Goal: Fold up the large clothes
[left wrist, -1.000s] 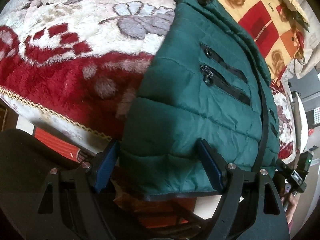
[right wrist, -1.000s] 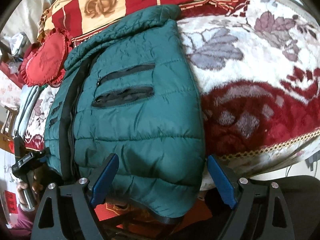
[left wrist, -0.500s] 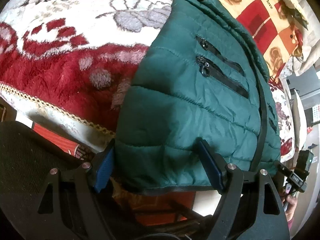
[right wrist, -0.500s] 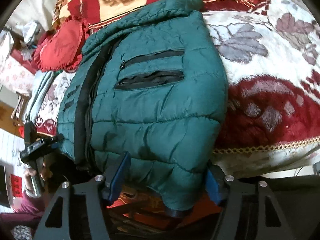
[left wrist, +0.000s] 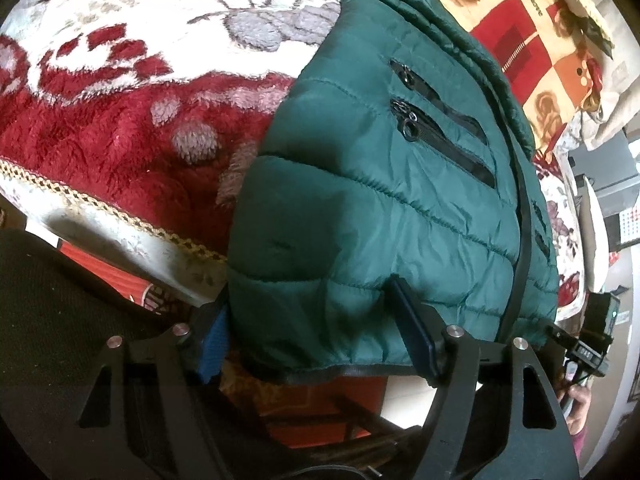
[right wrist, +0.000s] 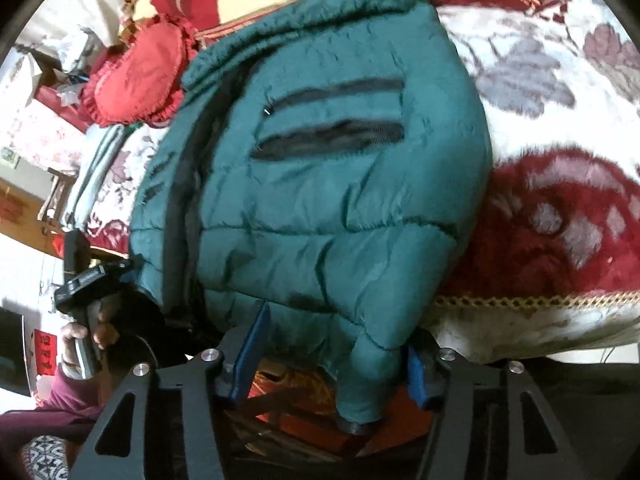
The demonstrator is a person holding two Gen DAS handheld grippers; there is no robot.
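Observation:
A dark green puffer jacket point(left wrist: 400, 184) lies on a red and white floral blanket point(left wrist: 120, 128), its hem hanging over the bed's front edge. It has two black zip pockets point(left wrist: 436, 136). My left gripper point(left wrist: 316, 332) stands with its blue-padded fingers point(left wrist: 412, 328) on either side of the hem's left corner, partly closed on it. In the right wrist view the jacket point(right wrist: 328, 184) fills the middle, and my right gripper point(right wrist: 332, 352) has its jaws narrowed around the hem's right corner, which bunches between the fingers point(right wrist: 250, 344).
A red heart cushion point(right wrist: 140, 76) and a red and yellow checked quilt point(left wrist: 532, 40) lie at the bed's far side. The blanket's gold trim point(right wrist: 540, 300) marks the bed edge. A wooden frame point(left wrist: 352, 420) shows below the hem.
Both grippers have moved in onto the jacket's hem. The right jaws have narrowed from wide open until the hem bunches between them; the left jaws have narrowed a little.

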